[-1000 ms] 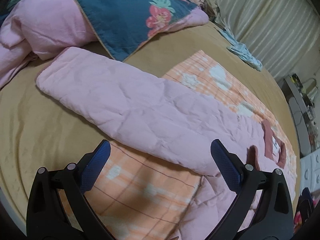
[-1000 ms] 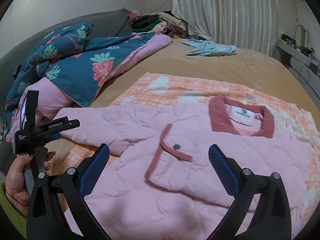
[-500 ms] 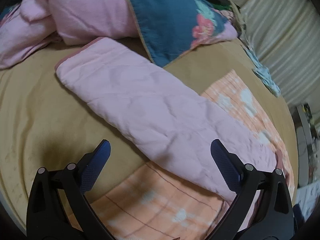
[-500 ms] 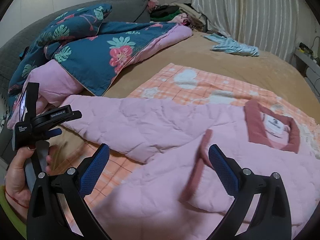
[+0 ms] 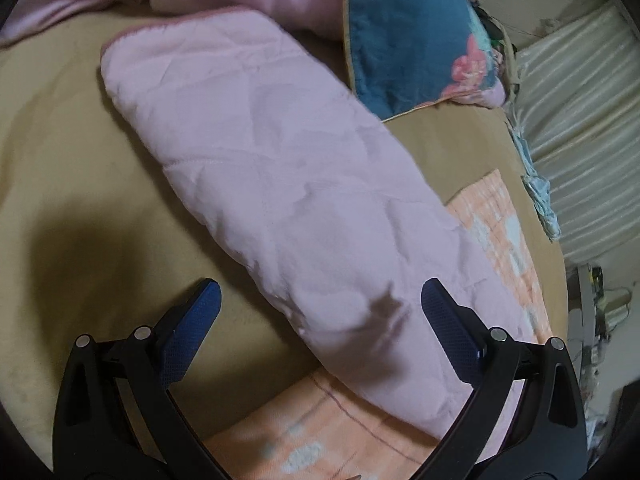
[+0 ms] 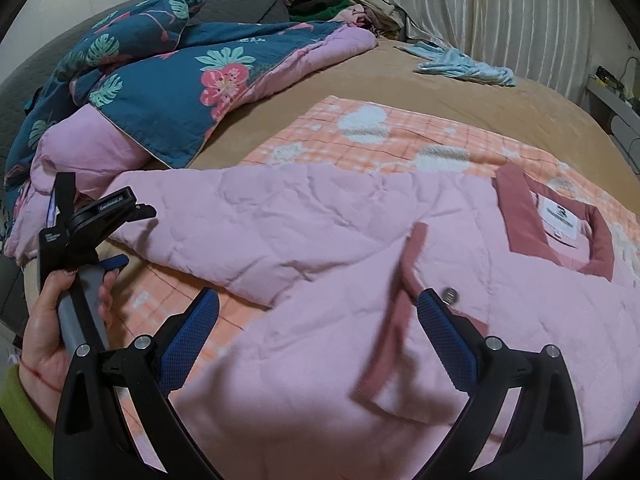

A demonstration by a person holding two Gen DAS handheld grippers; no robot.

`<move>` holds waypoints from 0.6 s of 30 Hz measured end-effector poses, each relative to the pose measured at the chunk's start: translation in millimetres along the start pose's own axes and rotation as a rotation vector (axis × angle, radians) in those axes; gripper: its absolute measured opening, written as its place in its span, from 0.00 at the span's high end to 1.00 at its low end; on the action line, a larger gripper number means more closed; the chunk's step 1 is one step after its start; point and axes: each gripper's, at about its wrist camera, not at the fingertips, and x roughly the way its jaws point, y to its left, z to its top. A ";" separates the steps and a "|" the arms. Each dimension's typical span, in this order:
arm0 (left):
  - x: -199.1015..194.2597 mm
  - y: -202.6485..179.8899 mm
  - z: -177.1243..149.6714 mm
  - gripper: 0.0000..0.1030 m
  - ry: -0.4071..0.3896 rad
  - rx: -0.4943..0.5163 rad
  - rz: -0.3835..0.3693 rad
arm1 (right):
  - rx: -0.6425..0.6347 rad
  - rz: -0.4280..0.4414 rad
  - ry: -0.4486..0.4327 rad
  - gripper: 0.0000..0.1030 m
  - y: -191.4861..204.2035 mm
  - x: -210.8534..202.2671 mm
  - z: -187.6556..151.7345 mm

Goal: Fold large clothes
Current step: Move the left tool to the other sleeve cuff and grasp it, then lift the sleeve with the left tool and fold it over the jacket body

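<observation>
Tan bed [image 6: 360, 92], pink jacket [image 6: 320, 280] sleeve [image 5: 260, 168] outstretched, bare sheet beside cuff, both tools [image 5: 316, 300] [image 6: 316, 312] spread, empty.

bare sheet [image 5: 72, 168] left of sleeve [image 5: 280, 184] — free | quilt [image 6: 168, 80] crowds the cuff end
</observation>
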 end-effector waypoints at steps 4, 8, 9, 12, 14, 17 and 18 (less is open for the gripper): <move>2.7 4.5 7.8 0.09 -0.030 -0.022 -0.022 | 0.014 -0.027 -0.007 0.04 -18.8 -13.6 -9.4; 0.8 12.6 16.9 0.09 -0.053 -0.067 -0.081 | 0.039 -0.058 -0.014 0.04 -38.1 -29.8 -18.3; 0.1 12.9 19.2 0.20 -0.065 -0.063 -0.109 | 0.042 -0.064 -0.014 0.04 -41.4 -32.6 -20.1; -9.8 11.0 24.1 0.82 -0.123 -0.063 -0.103 | 0.043 -0.087 -0.020 0.04 -54.8 -47.2 -28.7; -24.0 7.2 28.5 0.86 -0.156 -0.061 -0.166 | 0.047 -0.102 -0.022 0.04 -61.5 -54.3 -33.6; -51.2 -7.4 32.8 0.87 -0.208 -0.014 -0.198 | 0.082 -0.117 -0.039 0.04 -76.7 -70.2 -42.9; -59.6 -12.1 33.0 0.87 -0.219 -0.009 -0.215 | 0.091 -0.119 -0.043 0.04 -79.6 -74.0 -45.0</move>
